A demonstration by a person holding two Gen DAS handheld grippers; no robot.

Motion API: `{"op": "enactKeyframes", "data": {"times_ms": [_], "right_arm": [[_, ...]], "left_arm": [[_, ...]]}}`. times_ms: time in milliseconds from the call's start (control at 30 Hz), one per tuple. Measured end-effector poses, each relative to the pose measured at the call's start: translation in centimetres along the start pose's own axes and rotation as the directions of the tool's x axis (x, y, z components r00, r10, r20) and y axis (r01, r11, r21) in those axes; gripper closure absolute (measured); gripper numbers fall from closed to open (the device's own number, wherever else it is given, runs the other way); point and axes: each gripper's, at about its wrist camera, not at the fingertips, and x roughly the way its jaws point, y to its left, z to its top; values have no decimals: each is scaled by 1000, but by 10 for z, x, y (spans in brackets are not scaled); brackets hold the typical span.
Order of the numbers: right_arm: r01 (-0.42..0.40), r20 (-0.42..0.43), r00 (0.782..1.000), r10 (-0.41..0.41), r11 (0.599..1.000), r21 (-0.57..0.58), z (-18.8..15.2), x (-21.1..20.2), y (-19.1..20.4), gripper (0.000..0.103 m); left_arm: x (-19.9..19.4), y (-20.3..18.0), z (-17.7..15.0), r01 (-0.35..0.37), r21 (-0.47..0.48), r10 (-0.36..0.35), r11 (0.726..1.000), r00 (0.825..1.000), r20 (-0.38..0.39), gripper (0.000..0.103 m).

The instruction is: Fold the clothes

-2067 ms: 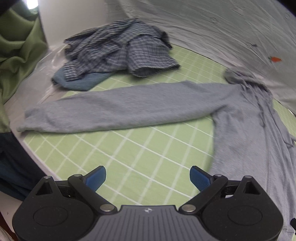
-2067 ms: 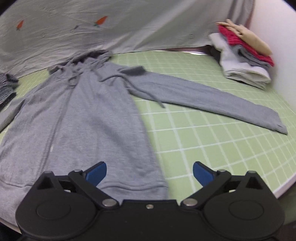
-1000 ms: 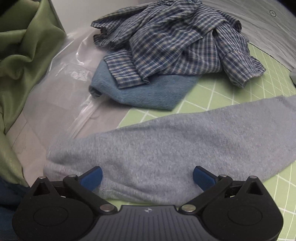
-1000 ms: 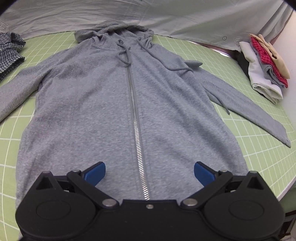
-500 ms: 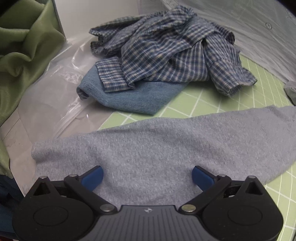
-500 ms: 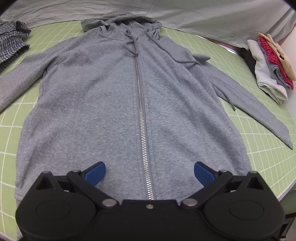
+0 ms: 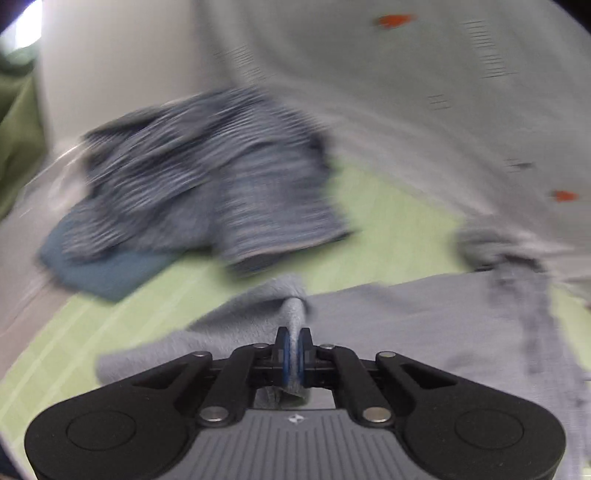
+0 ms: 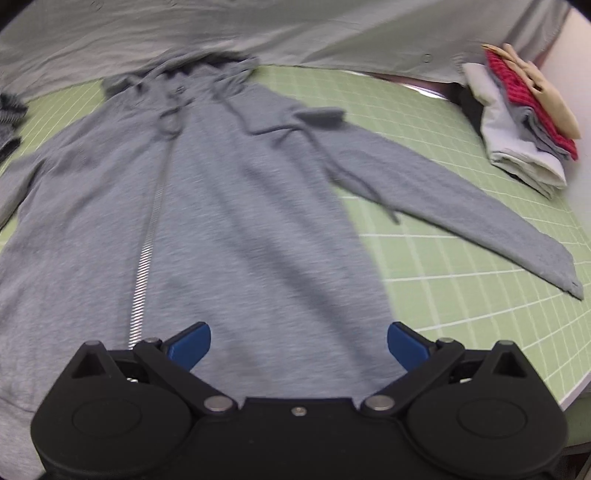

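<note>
A grey zip hoodie (image 8: 229,206) lies face up on the green grid mat (image 8: 461,258), hood at the far side. Its right sleeve (image 8: 461,206) stretches out flat toward the mat's right edge. My left gripper (image 7: 294,354) is shut on the end of the hoodie's left sleeve (image 7: 291,314), which is lifted and bunched over the hoodie's body (image 7: 424,325); this view is motion-blurred. My right gripper (image 8: 298,341) is open just above the hoodie's lower hem, right of the zipper (image 8: 147,251), with nothing between its blue pads.
A crumpled plaid shirt (image 7: 199,177) sits on a blue folded cloth (image 7: 107,273) at the mat's far left. A stack of folded clothes (image 8: 524,122) stands at the far right. A grey sheet (image 8: 295,26) hangs behind. The table edge (image 8: 576,391) runs near right.
My left gripper has shut on the sleeve end and carried it up and rightward toward the hoodie's body. My right gripper has shifted right over the hem, staying open.
</note>
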Motion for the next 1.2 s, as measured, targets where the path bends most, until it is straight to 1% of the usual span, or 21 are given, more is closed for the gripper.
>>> {"op": "enactKeyframes", "data": {"times_ms": [67,100,167,233,267,300,333,367,400,433,500,567,633,667,733,767,833,933,1000,1100,1200], "right_arm": [[4,12,1000,-4,999,31,1,3,-22,0],[5,18,1000,-6,999,49,1,4,-33,0],[12,30,999,-15,996,86,3,7,-54,0],[24,44,999,-29,993,118,6,10,-73,0],[31,52,998,-39,991,133,10,11,-82,0],[40,62,997,-49,988,146,13,12,-90,0],[45,75,996,-58,986,158,17,12,-97,0],[50,88,994,-66,984,169,21,13,-103,0],[52,101,992,-71,983,178,25,13,-108,0],[53,113,991,-75,982,183,28,13,-111,0],[48,126,989,-73,981,186,35,18,-112,0],[34,133,989,-59,982,184,45,26,-108,0],[6,145,989,-31,986,167,58,33,-97,0],[-8,156,988,-16,989,149,65,36,-90,0],[-25,182,983,9,996,86,80,41,-71,0],[-33,194,981,22,998,54,88,43,-61,0],[-51,202,978,51,999,-5,99,50,-42,0],[-72,198,976,90,992,-100,110,60,-16,0],[-69,186,978,97,986,-151,109,62,-5,0],[-94,152,981,121,980,-175,104,63,0,0],[-113,137,980,141,974,-196,96,60,4,0]], "left_arm": [[-11,-62,4,134,75,-135,988,991,9,99],[-17,-93,6,201,113,-203,973,979,7,99],[-29,-153,-1,348,192,-350,917,936,-28,98],[-38,-204,-14,463,272,-466,844,883,-57,86],[-42,-226,-21,506,313,-512,804,856,-72,70],[-47,-237,-26,509,327,-521,796,851,-58,45],[-52,-246,-31,509,342,-528,790,848,-44,28],[-53,-245,-34,485,354,-509,800,860,-26,3],[-53,-243,-37,459,365,-490,810,871,-8,0],[-53,-242,-40,432,375,-469,820,883,8,0],[-42,-228,-42,350,368,-377,861,926,1,0],[-24,-202,-42,243,330,-255,912,967,-6,0],[-5,-176,-47,158,308,-152,938,987,-46,0],[4,-164,-49,115,299,-99,947,993,-66,0],[23,-138,-54,26,282,5,959,994,-109,0],[33,-126,-57,-17,274,55,962,990,-132,0],[53,-108,-65,-50,247,103,968,973,-206,0],[73,-91,-74,-56,192,112,980,950,-292,0],[79,-89,-76,-59,192,116,980,945,-305,0],[83,-86,-83,-69,203,131,977,941,-312,0],[85,-83,-87,-66,176,123,982,933,-339,0]]}}
